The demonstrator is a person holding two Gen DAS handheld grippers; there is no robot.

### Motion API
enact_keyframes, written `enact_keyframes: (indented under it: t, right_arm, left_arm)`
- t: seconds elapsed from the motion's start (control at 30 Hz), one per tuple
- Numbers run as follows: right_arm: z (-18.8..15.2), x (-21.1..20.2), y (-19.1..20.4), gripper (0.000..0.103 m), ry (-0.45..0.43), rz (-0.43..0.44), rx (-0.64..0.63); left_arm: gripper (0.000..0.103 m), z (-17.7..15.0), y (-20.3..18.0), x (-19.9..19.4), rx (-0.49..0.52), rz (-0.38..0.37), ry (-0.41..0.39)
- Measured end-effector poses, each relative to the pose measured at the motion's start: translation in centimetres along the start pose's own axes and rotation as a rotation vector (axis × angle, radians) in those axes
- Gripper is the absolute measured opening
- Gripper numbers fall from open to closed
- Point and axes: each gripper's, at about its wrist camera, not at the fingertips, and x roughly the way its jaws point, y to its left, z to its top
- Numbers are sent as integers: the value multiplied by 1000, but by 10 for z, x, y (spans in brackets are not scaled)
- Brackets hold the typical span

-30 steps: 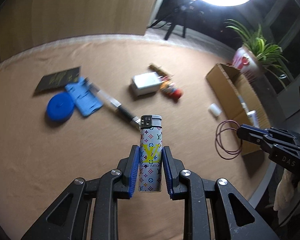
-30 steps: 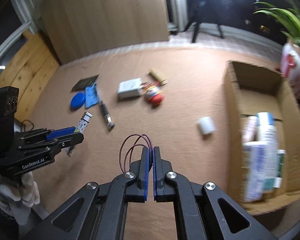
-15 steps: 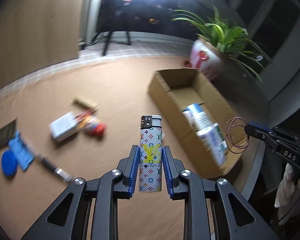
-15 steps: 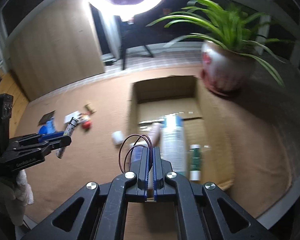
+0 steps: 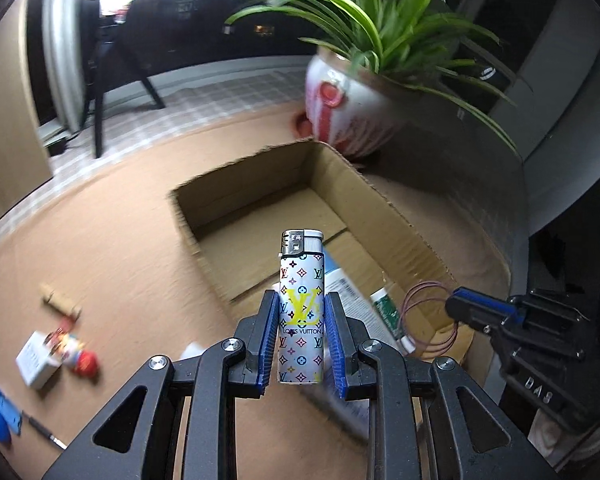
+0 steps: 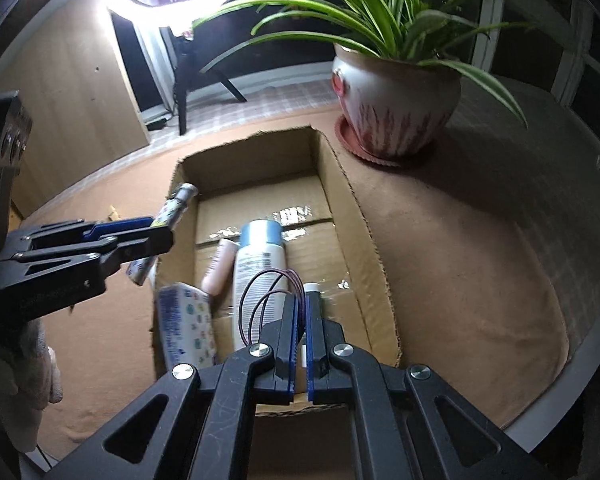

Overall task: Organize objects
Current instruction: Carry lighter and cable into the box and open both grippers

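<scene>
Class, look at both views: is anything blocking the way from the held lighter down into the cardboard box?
Nothing visible does. The left gripper holds the lighter above the near left wall of the open-topped box. A bottle and other items lie on the box floor, but the far half of the floor is bare cardboard.

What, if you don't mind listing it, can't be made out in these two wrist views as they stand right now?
- Left wrist view: the white bottle in the cardboard box is mostly hidden behind the lighter and the left gripper.
- Left wrist view: the small items left on the table are motion-blurred; their details are unreadable.
- Right wrist view: the wire loop vanishes between the right gripper's pads.
- Right wrist view: the bottle's label is too blurred to read.
</scene>
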Motion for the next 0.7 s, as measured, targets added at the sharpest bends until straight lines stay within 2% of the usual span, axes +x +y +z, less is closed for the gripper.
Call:
enact_keyframes:
  t: [0.3,0.63,0.67,0.7]
  right_arm:
    - [-1,12,-19,3,33,-7,26]
    - [0,20,-19,4,46,2,2]
    - [1,20,-18,4,43,5,1]
    - [1,19,-18,7,35,9,-1]
  left_arm:
    - [25,14,-25,35,38,-1,50]
    - [26,18,-31,46,35,3,60]
    - [29,18,-30,45,29,5,58]
    - [43,19,-29,44,18,4,60]
